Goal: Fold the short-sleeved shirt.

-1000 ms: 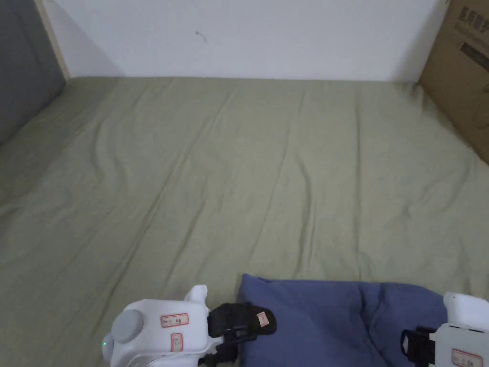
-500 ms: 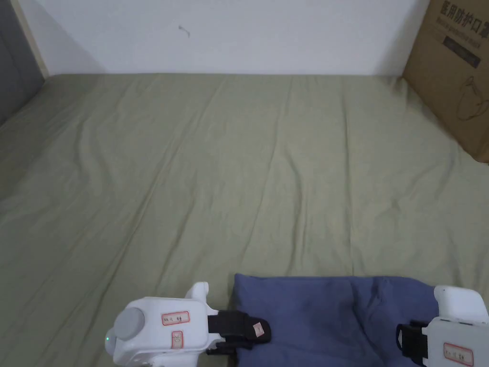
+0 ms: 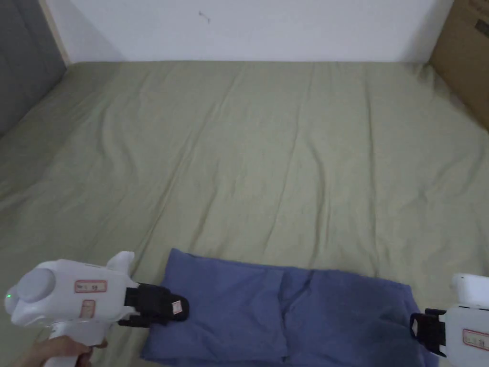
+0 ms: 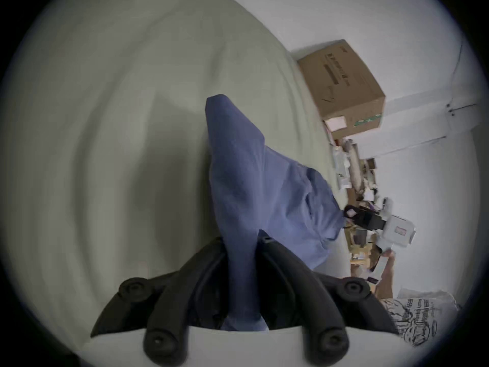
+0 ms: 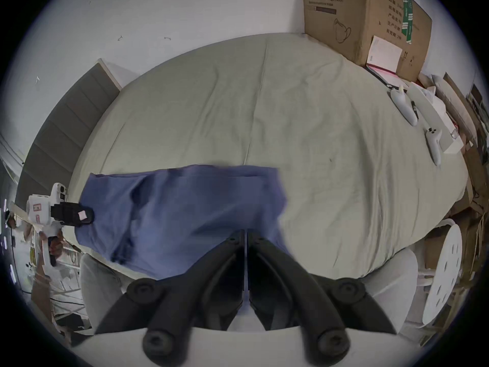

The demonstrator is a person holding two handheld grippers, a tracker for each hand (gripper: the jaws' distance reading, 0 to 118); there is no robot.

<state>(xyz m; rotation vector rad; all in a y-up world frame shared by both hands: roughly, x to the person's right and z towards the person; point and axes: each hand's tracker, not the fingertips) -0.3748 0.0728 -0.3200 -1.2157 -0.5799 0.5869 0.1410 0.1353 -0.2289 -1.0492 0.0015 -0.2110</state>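
1. Head view: your left tool [image 3: 162, 306] holds the left end of the shirt [image 3: 286, 315], which lies stretched across the near edge of the bed [image 3: 267, 157]. Your right tool [image 3: 425, 329] is at the shirt's right end, but from here you cannot tell how its jaws stand. The shirt's near edge runs out of frame, so part of it may hang over the bed's edge. If you let go now, it could slide off.

2. Left gripper view: the left tool [image 4: 239, 243] has a thick bunch of shirt [image 4: 254, 176] between its jaws, which are closed on it. Bunched cloth means several layers. If you lift and fold from this grip, you may carry a crease or a hidden tuck into the fold. The right tool [image 4: 352, 214] shows farther off at the shirt's other end.

3. Right gripper view: the right tool [image 5: 245, 236] has its jaws nearly together with shirt [image 5: 185, 203] pinched between them. That bite looks thin, so a hard pull apart may slip the cloth free on this side. The box [image 5: 367, 15] and 2 controllers [image 5: 418, 118] lie well apart from the shirt, yet a wide swing to the right could reach them.
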